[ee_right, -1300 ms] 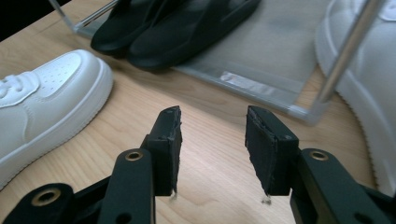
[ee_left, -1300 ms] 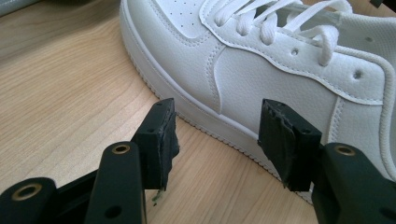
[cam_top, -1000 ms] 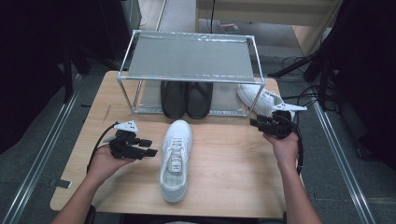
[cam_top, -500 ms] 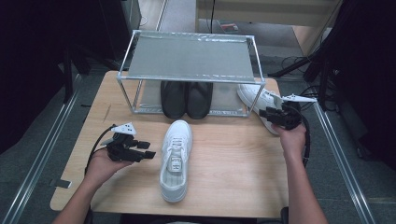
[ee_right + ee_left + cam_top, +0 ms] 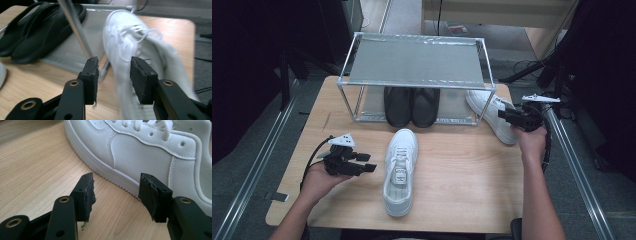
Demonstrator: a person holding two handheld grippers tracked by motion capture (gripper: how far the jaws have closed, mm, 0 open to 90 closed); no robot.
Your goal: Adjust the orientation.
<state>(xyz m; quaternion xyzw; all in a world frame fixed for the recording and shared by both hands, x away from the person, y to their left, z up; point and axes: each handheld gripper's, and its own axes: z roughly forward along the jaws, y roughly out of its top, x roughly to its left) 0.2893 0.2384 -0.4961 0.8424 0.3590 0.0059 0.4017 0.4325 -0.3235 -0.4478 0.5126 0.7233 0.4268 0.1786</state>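
The left hand-held gripper (image 5: 368, 167) sat low on the desk (image 5: 462, 165), jaws spread and empty, aimed at the side of the near shoe (image 5: 400, 170), probably lined up to pinch its wall; that shoe lay mid-desk, toe toward the rack (image 5: 417, 62). The right hand-held gripper (image 5: 504, 114) was at the far right, jaws apart with nothing pinched, straddling the second shoe (image 5: 489, 112) beside the rack's right leg; looked like it was going for the collar. Black slippers (image 5: 412, 105) were parked under the rack, so I'd guess the white pair belongs there too.
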